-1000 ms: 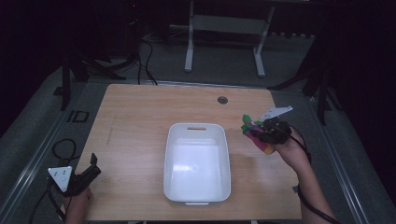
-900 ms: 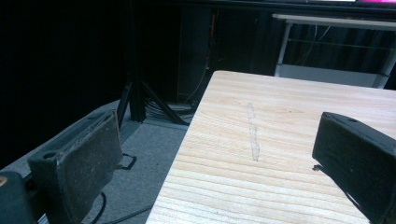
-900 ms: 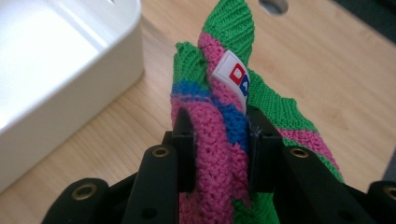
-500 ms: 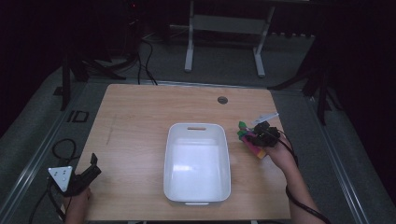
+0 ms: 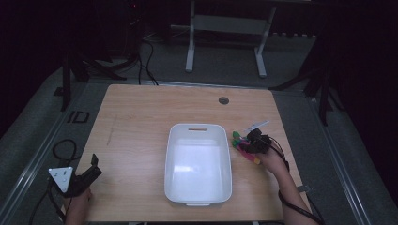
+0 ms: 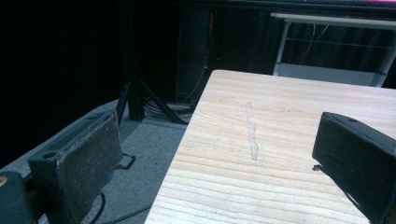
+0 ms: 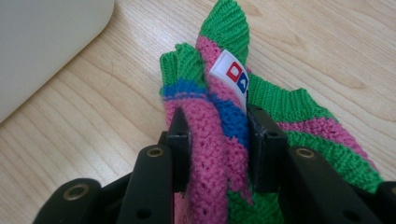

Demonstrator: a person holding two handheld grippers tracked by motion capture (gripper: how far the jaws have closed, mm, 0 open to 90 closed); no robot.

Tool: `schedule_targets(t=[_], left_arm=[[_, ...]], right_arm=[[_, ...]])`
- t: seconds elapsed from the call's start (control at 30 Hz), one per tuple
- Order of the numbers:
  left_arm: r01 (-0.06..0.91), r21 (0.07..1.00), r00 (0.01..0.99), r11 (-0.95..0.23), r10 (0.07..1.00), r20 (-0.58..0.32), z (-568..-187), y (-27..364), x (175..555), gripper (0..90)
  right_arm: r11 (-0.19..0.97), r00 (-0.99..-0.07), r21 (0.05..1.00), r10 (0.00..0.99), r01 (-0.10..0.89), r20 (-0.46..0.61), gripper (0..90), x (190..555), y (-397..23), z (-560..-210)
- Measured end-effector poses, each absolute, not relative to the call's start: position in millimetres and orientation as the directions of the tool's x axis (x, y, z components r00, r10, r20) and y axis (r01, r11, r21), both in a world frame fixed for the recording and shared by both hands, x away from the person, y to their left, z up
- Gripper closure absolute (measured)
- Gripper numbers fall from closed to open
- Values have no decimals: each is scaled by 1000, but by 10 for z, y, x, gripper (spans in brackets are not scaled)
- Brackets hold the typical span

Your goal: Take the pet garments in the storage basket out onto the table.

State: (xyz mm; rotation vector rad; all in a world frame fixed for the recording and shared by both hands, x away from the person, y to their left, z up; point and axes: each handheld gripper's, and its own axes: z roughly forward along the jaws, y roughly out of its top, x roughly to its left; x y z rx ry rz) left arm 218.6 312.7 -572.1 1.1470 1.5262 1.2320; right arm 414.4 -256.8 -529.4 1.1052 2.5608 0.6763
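one white label (image 7: pixel 232 76) on knitted glove (image 7: pixel 219 135).

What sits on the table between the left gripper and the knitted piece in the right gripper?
The white tub lies between the left gripper and the knitted piece; the rest is bare wooden table, as the high view shows.

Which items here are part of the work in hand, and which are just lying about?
In the job:
- knitted glove, pink, green and blue
- right tongs, clamped on the glove
- white tub, beside the glove

Lying about:
- left tongs, open, empty
- table's grommet hole
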Motion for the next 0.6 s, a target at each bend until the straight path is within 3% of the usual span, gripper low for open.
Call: schedule_targets(t=[0.1, 0.33, 0.6], left_arm=[[141, 985, -226, 99, 972, -65, -5722, 3128, 2185, 18], [141, 985, -227, 98, 972, -64, -5722, 3127, 2184, 18], [140, 985, -229, 99, 971, -65, -5722, 3128, 2183, 18]], right_arm=[[603, -674, 505, 737, 618, -55, 612, 4157, -2563, -5284], [615, -693, 520, 719, 593, -59, 392, 4088, -2533, -5131], [547, -672, 605, 740, 579, -26, 272, 3992, -2650, -4877]])
